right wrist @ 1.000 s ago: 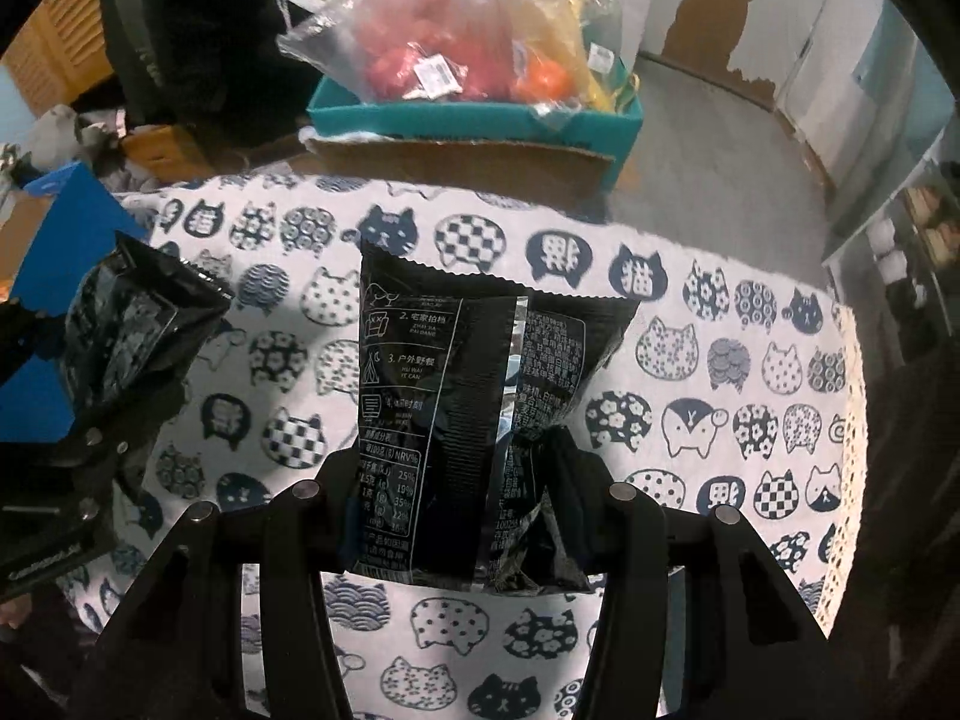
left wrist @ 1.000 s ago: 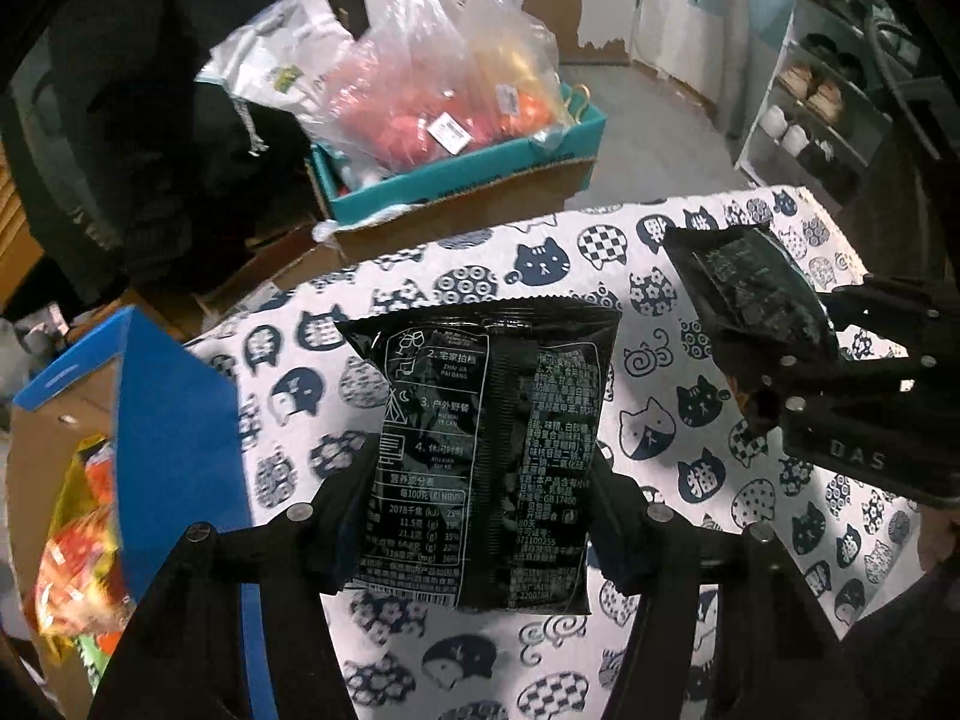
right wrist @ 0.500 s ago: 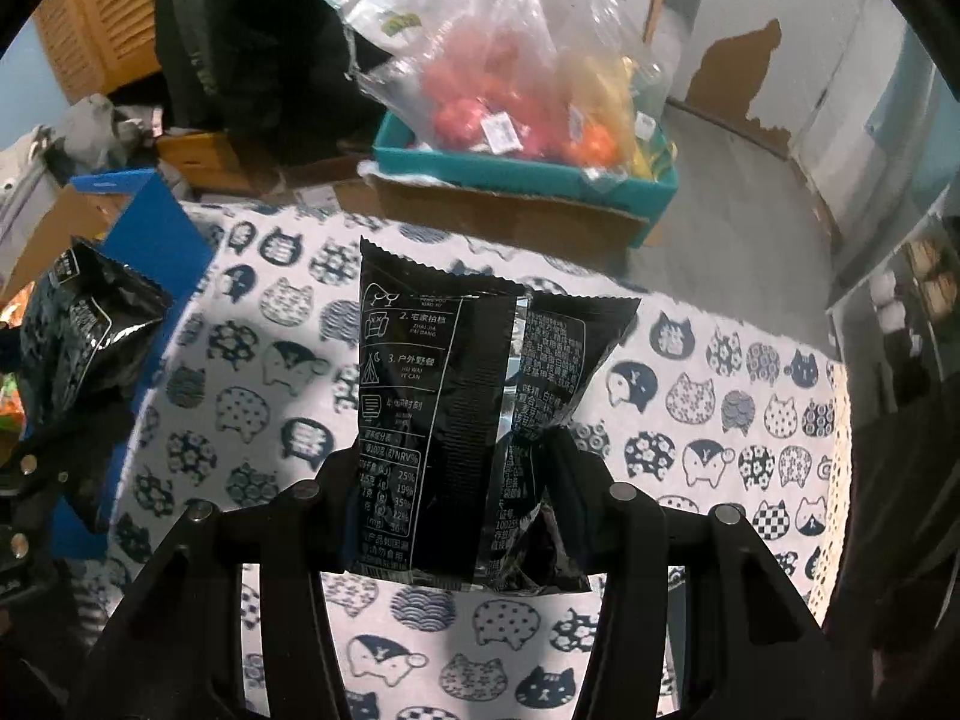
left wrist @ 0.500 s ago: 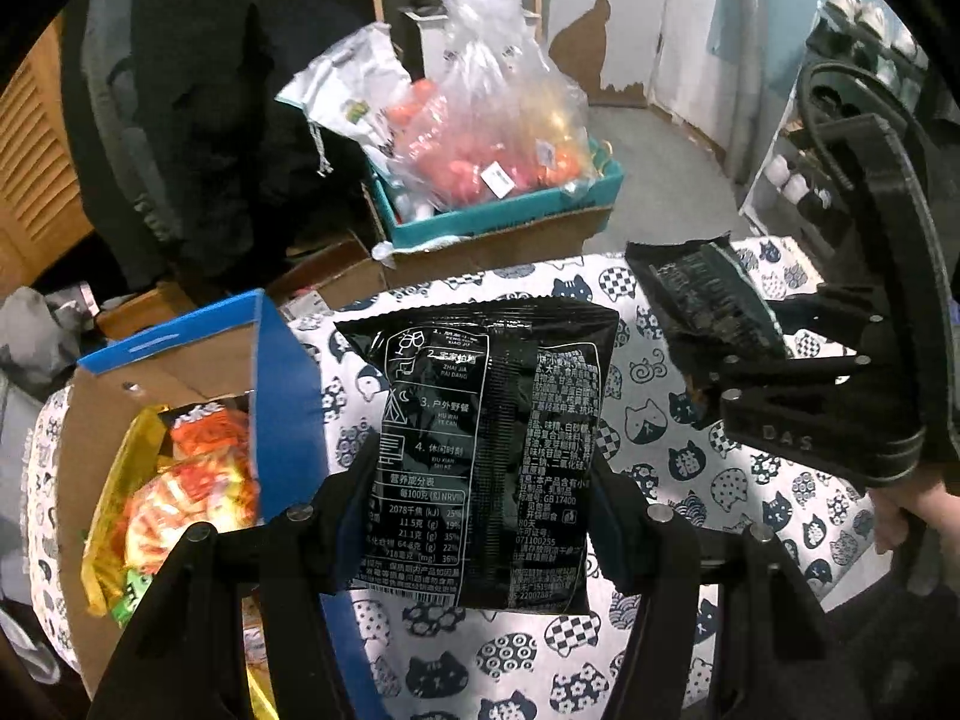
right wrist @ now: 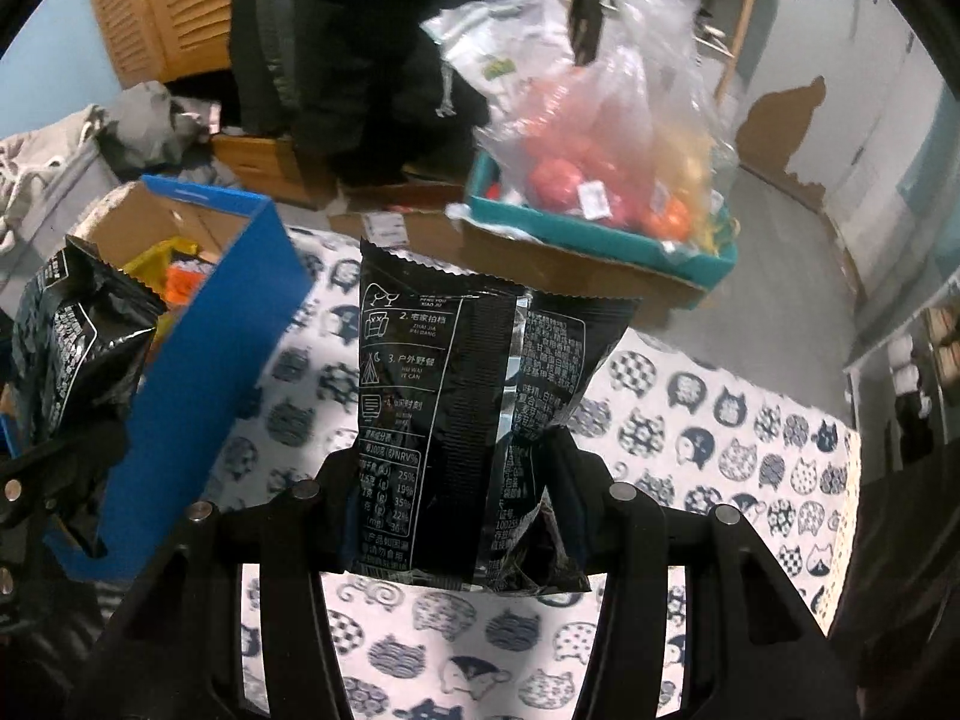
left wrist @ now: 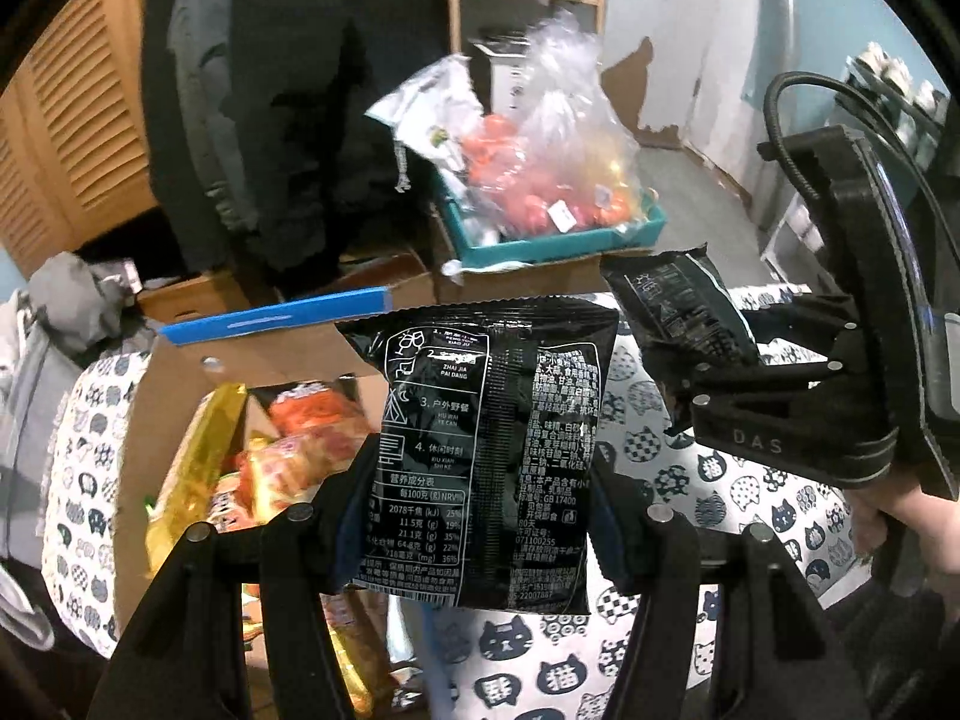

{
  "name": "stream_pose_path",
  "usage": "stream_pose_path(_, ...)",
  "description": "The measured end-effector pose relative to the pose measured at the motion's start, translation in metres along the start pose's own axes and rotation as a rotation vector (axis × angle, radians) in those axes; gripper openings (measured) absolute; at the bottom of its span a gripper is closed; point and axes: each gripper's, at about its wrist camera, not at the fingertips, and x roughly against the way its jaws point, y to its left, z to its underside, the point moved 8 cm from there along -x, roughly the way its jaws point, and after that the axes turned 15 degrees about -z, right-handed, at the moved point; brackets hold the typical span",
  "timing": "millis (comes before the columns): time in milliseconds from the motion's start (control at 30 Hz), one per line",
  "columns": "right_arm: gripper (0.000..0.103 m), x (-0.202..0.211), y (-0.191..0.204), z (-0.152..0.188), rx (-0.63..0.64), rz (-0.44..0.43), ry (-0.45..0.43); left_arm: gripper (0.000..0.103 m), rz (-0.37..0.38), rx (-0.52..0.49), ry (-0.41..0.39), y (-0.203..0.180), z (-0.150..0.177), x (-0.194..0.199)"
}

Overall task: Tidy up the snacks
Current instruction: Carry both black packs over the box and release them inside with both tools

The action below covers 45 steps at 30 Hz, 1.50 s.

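Observation:
My left gripper (left wrist: 480,510) is shut on a black snack packet (left wrist: 486,438) and holds it upright in the air, just right of the open blue-edged cardboard box (left wrist: 270,318). The box holds orange and yellow snack bags (left wrist: 282,456). My right gripper (right wrist: 453,498) is shut on a second black snack packet (right wrist: 456,408), above the cat-print tablecloth (right wrist: 720,456). In the left wrist view the right gripper (left wrist: 678,372) shows at the right with its packet (left wrist: 678,312). In the right wrist view the left gripper's packet (right wrist: 78,336) shows at the far left by the blue box (right wrist: 204,360).
Beyond the table stands a teal-rimmed carton (right wrist: 600,240) with a clear bag of red and orange fruit (right wrist: 606,138). A dark coat (left wrist: 300,96) hangs behind. Grey clothes (right wrist: 72,144) lie at the left. Shelves stand at the far right (right wrist: 918,354).
Both grippers have moved left and up with their packets. The blue box and its snack bags have come into fuller view under the left gripper. Both grips are unchanged.

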Motion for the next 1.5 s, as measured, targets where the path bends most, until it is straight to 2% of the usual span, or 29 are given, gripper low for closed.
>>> stream_pose_path(600,0.049,-0.018,0.088,-0.048,0.110,-0.060,-0.007,0.062,-0.106,0.118,-0.010,0.093,0.014,0.001)
stream_pose_path(967,0.049,-0.040,0.135,-0.063,0.164,-0.126,0.018,0.062,-0.177,0.232,0.041,0.155,0.034,-0.019)
stream_pose_path(1500,0.050,-0.071,0.177,-0.075,0.168,-0.244,0.057,0.063,-0.215,0.287,0.112,0.182,0.053,-0.041)
